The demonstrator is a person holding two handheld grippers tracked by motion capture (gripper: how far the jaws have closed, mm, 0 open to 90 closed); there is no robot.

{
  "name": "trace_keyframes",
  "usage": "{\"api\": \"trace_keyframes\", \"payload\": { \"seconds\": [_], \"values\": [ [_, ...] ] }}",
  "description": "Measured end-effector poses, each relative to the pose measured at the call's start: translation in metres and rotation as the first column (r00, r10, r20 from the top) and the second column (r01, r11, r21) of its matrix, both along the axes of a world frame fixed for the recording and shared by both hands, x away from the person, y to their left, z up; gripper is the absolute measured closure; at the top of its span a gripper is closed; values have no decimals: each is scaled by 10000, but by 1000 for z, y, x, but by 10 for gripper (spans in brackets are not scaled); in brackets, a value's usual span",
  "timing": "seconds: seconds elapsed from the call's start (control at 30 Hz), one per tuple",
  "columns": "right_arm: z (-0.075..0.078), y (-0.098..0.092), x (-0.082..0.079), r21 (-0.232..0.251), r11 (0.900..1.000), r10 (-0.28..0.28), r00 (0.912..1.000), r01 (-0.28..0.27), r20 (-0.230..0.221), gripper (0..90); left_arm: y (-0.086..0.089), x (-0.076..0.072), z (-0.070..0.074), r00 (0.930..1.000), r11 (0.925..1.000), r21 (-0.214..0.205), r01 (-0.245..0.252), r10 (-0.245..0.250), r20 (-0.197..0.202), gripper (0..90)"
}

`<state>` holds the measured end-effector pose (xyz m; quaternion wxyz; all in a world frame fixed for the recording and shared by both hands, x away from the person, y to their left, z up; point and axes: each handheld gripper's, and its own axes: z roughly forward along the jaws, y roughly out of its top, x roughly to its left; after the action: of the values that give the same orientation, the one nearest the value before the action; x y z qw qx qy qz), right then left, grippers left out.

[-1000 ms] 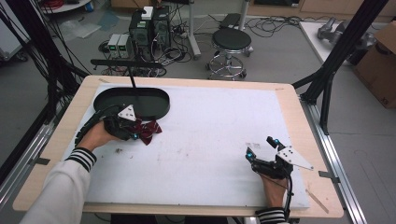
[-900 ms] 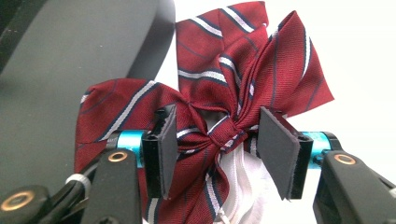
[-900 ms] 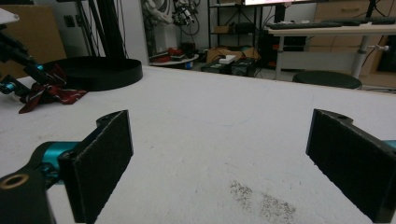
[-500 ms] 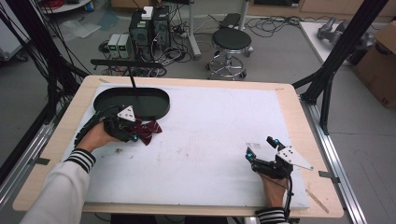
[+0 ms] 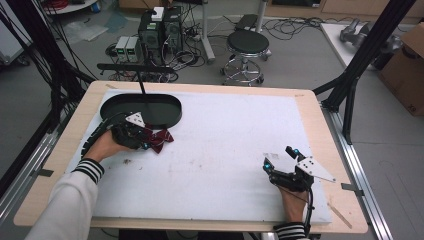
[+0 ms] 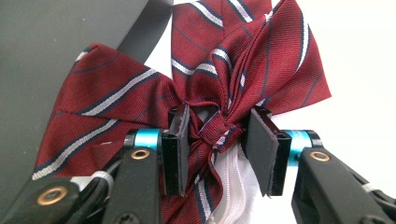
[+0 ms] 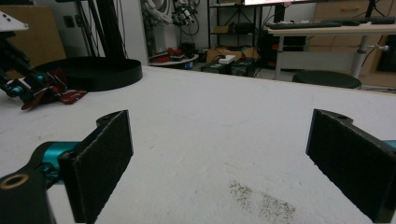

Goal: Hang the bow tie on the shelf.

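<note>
Left gripper (image 6: pixel 217 140) – jaws just closing – clamps red striped bow tie (image 6: pixel 224 74) beside black tray (image 5: pixel 142 106) at counter's (image 5: pixel 225 140) far left; right gripper (image 7: pixel 219 158) rests released near right.

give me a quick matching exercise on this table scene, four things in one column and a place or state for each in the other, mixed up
Things:
1. left gripper
2. right gripper
3. striped bow tie
4. black tray

Places or states:
a. stands at the far left of the white mat, nothing in it
b. jaws wide apart over bare mat, near right
c. dark red, lying on the mat beside the tray
d. jaws have just been closing, the tie's knot between them

Pairs: 1-d, 2-b, 3-c, 4-a
</note>
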<state>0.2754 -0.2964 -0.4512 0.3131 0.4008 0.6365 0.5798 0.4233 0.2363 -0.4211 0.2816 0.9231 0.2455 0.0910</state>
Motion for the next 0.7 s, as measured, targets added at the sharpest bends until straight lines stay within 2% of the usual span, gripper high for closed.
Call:
{"api": "trace_keyframes", "payload": {
  "seconds": [0.03, 0.07, 0.17, 0.2, 0.23, 0.27, 0.33, 0.7],
  "values": [
    [0, 0, 0, -9, 10000, 0, 10000, 0, 10, 63, 0, 0, 0, 10000, 10000, 0, 0, 0, 0, 621],
    [0, 0, 0, -6, 10000, 3, 10000, -3, 4, 63, 1, 0, 0, 9995, 9997, -126, -232, 229, -228, 629],
    [0, 0, 0, 13, 10000, -1, 10000, 1, 0, 63, 2, 1, 0, 9967, 9976, -241, -643, 629, -520, 665],
    [0, 0, 0, 0, 10000, -6, 10000, 6, 2, 63, 2, 1, 0, 9967, 9976, -241, -643, 629, -520, 670],
    [0, 0, 0, -1, 10000, -3, 10000, 3, 4, 63, 2, 2, 0, 9898, 9920, -420, -1189, 1151, -840, 672],
    [0, 0, 0, -1, 10000, -3, 10000, 3, 4, 63, 2, 2, 0, 9898, 9920, -420, -1189, 1151, -840, 675],
    [0, 0, 0, -8, 10000, -4, 10000, 4, 9, 63, 1, 3, 0, 9843, 9875, -466, -1503, 1451, -1003, 682],
    [0, 0, 0, 17, 10000, -7, 10000, 7, 3, 62, 0, 1, 3, 9844, 9875, -337, -1538, 1502, -914, 717]
  ]
}}
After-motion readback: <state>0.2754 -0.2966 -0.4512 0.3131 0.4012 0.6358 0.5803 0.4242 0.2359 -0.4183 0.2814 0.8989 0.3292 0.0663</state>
